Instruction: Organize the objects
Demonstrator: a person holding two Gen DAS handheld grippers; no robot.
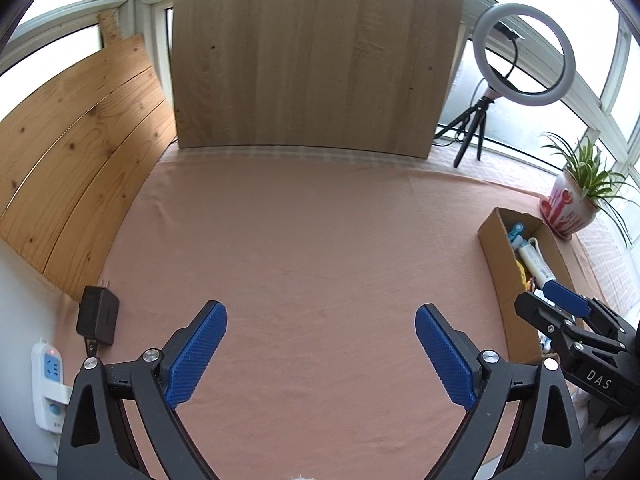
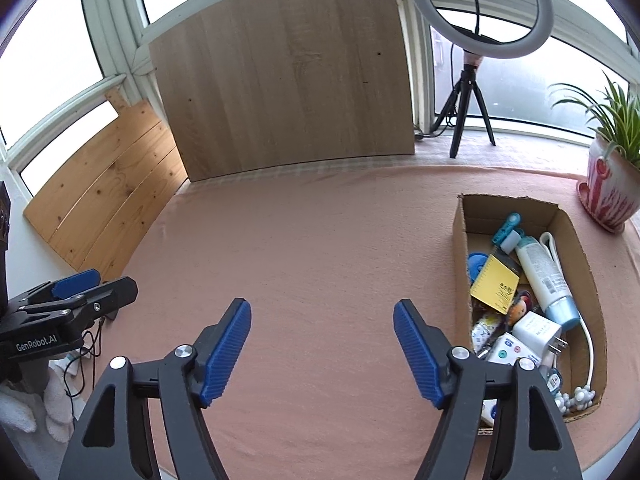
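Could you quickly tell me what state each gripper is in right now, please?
Left gripper: jaws open, holding nothing, above the pink tablecloth.
Right gripper: jaws open, holding nothing, beside the cardboard box.

White letters "DAS" stand on the black body of the right gripper (image 1: 568, 300), seen from the left wrist. "GenRobot.AI" is printed in white on the black body of the left gripper (image 2: 76, 282). Print on the yellow card (image 2: 496, 282) and the white tube (image 2: 542, 270) is perhaps text, too small to read.

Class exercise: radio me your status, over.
Left gripper open, empty; right gripper open, empty. Cardboard box full of small items. Pink cloth between fingers bare; nothing in the way.
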